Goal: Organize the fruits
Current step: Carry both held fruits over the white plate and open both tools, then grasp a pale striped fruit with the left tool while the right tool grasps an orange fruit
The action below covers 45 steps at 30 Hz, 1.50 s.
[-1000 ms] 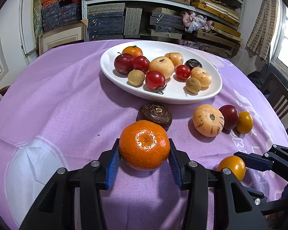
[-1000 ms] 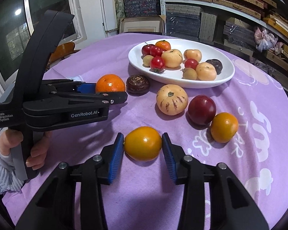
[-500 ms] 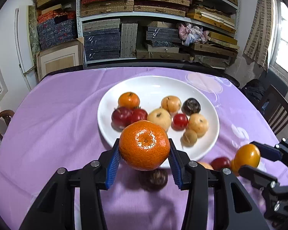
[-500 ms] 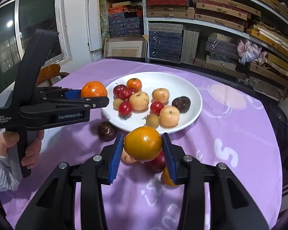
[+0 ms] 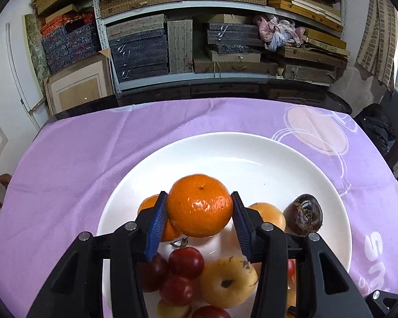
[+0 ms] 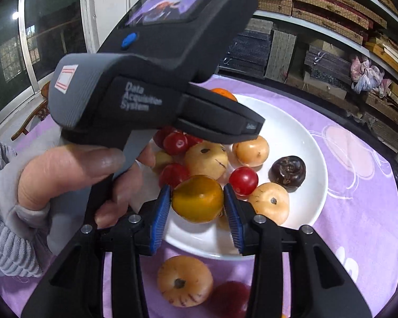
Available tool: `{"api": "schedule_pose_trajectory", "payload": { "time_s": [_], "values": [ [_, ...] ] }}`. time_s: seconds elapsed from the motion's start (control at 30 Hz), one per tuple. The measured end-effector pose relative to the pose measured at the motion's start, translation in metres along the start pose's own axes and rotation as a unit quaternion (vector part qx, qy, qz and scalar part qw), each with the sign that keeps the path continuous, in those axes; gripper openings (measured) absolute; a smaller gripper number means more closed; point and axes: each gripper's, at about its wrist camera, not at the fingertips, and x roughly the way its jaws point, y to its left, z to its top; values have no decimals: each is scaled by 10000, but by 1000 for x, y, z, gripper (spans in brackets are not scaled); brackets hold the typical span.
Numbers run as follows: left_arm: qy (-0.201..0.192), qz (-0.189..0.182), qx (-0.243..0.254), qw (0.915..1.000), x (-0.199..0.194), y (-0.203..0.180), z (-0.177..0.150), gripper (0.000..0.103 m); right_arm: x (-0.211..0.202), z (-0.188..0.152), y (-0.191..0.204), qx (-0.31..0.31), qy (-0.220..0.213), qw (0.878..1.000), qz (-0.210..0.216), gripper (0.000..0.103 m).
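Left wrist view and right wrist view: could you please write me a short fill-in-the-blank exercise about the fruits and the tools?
1. The mandarin sits between the pads of the ___ tool.
2. The plate under the fruits is ___ in colour.
3. The tablecloth is ___ with pale prints.
4. The yellow-orange fruit is gripped by the ___ tool.

Missing words: left; white; purple; right

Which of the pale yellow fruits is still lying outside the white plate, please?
The striped yellow fruit on the purple cloth, just below the plate rim; the others lie inside it.
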Motion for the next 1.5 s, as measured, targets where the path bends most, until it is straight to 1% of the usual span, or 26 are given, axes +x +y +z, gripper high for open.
{"api": "schedule_pose_trajectory", "payload": {
  "time_s": [0.03, 0.1, 0.13, 0.17, 0.23, 0.27, 0.3, 0.37, 0.4, 0.53, 0.67, 0.7, 0.77, 0.9, 0.97, 1.0, 1.1, 1.17, 1.27, 1.37, 1.5],
  "values": [
    [-24, -21, 35, 10000, 0, -3, 0, 55, 2, 0, -2, 9, 0, 10000, 8, 42],
    [-194, 139, 160, 9996, -4, -9, -2, 63, 2, -2, -6, 60, -57, 10000, -32, 55],
    [-331, 218, 247, 9989, -8, -11, -5, 65, 0, -3, -8, 117, -115, 9999, -23, 57],
    [-446, 286, 313, 9981, -13, -13, -6, 66, -4, -5, -10, 187, -169, 9997, 4, 59],
    [-657, 463, 417, 9959, -27, -13, -12, 67, -17, -9, -16, 305, -257, 9992, 71, 59],
    [-754, 504, 424, 9950, -35, -12, -15, 67, -26, -13, -18, 331, -316, 9989, 55, 61],
    [-871, 546, 395, 9939, -47, -9, -20, 67, -37, -19, -20, 364, -399, 9985, 17, 67],
    [-1035, 604, 291, 9924, -67, -3, -31, 71, -57, -34, -23, 484, -544, 9973, -35, 74],
    [-1115, 651, 213, 9914, -77, 0, -38, 73, -68, -42, -26, 580, -613, 9964, -27, 74],
    [-1247, 722, -47, 9896, -113, 10, -71, 74, -102, -79, -36, 1022, -795, 9916, -3, 76],
    [-1378, 882, -133, 9864, -140, 12, -104, 74, -123, -111, -42, 1389, -1049, 9847, -17, 83],
    [-1366, 889, -160, 9865, -145, 12, -113, 74, -128, -119, -43, 1452, -1105, 9832, -4, 85],
    [-1293, 871, -215, 9875, -151, 13, -125, 74, -130, -130, -42, 1483, -1080, 9830, -73, 86],
    [-1044, 730, -232, 9916, -151, 9, -146, 74, -133, -138, -35, 1267, -1097, 9854, -305, 88],
    [-847, 561, -193, 9946, -147, 6, -154, 74, -133, -137, -31, 1206, -1108, 9856, -420, 90],
    [-735, 437, -183, 9962, -144, 3, -156, 74, -134, -138, -33, 1191, -1105, 9855, -499, 91],
    [-557, 201, -94, 9982, -139, -7, -162, 74, -132, -137, -44, 1290, -1081, 9839, -610, 91],
    [-513, 173, 71, 9985, -136, -17, -165, 74, -133, -137, -54, 1457, -1094, 9815, -590, 92],
    [-516, 279, 279, 9979, -129, -31, -166, 74, -136, -141, -71, 1827, -1118, 9757, -459, 93],
    [-417, 254, 338, 9982, -117, -44, -161, 74, -140, -144, -84, 2131, -1168, 9694, -342, 93],
    [-380, 134, 361, 9985, -110, -56, -156, 75, -146, -144, -93, 2278, -1241, 9653, -312, 93]
  ]
}}
